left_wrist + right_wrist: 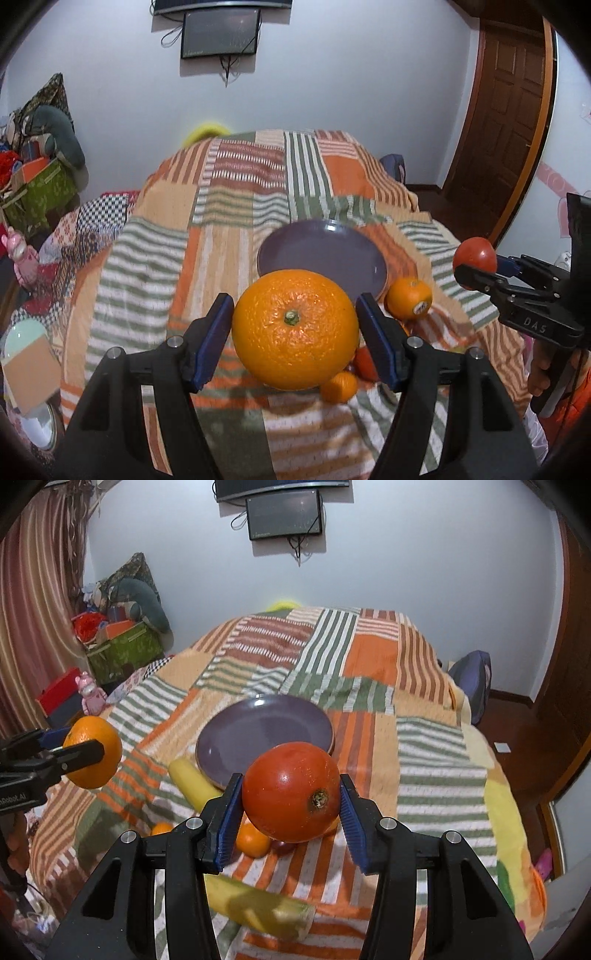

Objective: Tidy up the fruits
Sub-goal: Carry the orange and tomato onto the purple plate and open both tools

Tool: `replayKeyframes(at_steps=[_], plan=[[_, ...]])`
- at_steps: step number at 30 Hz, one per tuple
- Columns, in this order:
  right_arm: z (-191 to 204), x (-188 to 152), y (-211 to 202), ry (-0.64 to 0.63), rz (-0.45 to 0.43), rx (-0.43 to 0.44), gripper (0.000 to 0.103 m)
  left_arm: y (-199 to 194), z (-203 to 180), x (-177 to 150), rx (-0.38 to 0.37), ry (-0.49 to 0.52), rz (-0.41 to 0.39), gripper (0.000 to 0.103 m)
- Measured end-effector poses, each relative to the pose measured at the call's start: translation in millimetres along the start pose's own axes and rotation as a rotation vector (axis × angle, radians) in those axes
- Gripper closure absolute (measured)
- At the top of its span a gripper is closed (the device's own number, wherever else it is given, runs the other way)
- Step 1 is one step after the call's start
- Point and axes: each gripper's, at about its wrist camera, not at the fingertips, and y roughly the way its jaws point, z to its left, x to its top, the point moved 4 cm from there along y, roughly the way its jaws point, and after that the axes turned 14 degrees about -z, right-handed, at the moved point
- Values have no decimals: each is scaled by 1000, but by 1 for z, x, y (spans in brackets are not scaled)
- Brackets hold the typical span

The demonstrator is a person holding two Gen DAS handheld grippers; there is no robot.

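My left gripper (295,328) is shut on a large orange (295,328) and holds it above the bed, in front of an empty purple plate (321,254). It also shows in the right wrist view (92,751) at the left. My right gripper (291,801) is shut on a red tomato (291,797), held above the near rim of the plate (266,731). It shows at the right of the left wrist view (474,260). Small oranges (409,297) (253,840) and yellow bananas (192,779) (258,908) lie on the cover near the plate.
A striped patchwork bedcover (369,657) covers the bed. A green box of clutter (122,646) and a pink toy (88,698) stand at the left. A wooden door (509,122) is at the right. A screen (284,515) hangs on the far wall.
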Motion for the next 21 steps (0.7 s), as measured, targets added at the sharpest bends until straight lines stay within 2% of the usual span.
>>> replayKeyframes(at_steps=[7,12,17,21], plan=[[2,25,8,-33,-43,3,57,13,-1,25,-26,-3,-26,35],[2,40,18,-48,-65,9,57,31,-4,42,-10,29,-33,35],[6,49,36,-81,-60,24,57,47,-2,52,7,42,-43,35],[10,53,54,-106,-52,37,57,67,2,54,10,35,-21,35]])
